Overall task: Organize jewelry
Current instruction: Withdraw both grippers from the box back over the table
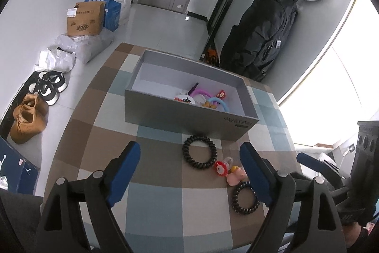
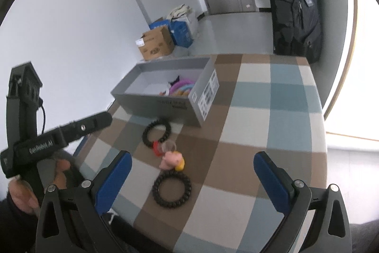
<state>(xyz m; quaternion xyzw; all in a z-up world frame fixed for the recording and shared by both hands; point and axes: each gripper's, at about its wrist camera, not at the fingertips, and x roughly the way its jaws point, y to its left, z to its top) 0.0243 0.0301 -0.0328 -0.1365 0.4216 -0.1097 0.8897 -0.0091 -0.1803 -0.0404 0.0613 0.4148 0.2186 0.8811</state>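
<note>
Left wrist view: the left gripper (image 1: 189,170) gapes wide, empty, over the checked tabletop (image 1: 156,205). The right gripper (image 2: 193,172) is likewise spread, empty, above a black coiled hair ring (image 2: 172,189).

At the left edge of the right wrist view, the strap (image 2: 38,146) on the left gripper's handle reads "GenRobot.AI" in white letters. In the left wrist view, bottom left, the blue box (image 1: 14,165) bears white jumping-figure logos. Print on the cardboard box (image 1: 85,19), the grey box (image 1: 239,121) and its side label (image 2: 208,94) is too small or blurred to read.
</note>
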